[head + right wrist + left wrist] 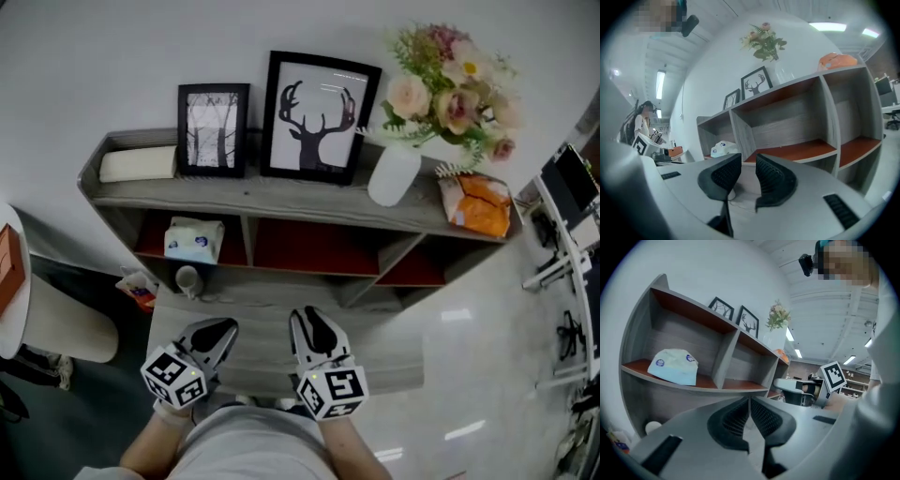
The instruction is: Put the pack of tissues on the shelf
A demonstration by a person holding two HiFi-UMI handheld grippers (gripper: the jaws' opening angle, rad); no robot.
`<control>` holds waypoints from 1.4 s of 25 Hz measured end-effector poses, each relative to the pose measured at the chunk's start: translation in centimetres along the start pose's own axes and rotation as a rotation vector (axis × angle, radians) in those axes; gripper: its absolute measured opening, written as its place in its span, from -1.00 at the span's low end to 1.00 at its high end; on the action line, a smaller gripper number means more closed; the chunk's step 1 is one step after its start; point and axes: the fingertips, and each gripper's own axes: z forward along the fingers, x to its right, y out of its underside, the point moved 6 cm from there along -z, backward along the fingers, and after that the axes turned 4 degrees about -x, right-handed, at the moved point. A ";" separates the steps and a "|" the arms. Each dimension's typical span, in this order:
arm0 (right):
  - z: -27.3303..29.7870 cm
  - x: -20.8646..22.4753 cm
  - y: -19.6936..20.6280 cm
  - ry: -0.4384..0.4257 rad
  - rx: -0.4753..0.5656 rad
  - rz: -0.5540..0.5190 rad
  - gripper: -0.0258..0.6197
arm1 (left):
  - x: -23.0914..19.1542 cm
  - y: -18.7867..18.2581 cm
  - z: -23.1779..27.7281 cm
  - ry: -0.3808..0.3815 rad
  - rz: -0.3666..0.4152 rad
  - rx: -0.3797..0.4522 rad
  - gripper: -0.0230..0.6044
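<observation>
The pack of tissues, pale blue and white, lies in the left compartment of the grey shelf unit. It also shows in the left gripper view and, smaller, in the right gripper view. Both grippers hang side by side in front of the shelf, well short of it and apart from the pack. My left gripper is shut, its pads touching with nothing between them. On my right gripper the jaws stand a little apart and hold nothing.
On the shelf top stand a white box, two framed pictures, a white vase of flowers and an orange bag. A small cup sits below the tissue compartment. A round white table is at the left.
</observation>
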 end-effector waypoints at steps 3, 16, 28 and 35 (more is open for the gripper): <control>-1.6 1.1 1.3 0.012 -0.017 0.017 -0.60 | 1.3 -0.2 1.5 0.034 0.018 -0.013 -0.84; -4.7 3.4 2.2 0.032 0.010 0.042 -0.77 | 4.1 0.1 4.4 0.101 0.024 -0.051 -0.84; -3.7 2.1 2.2 -0.016 0.003 0.015 -0.80 | 3.6 0.5 3.6 0.086 0.003 -0.049 -0.84; -3.0 2.0 2.5 -0.030 -0.003 0.030 -0.80 | 3.0 0.8 2.8 0.056 -0.006 -0.042 -0.84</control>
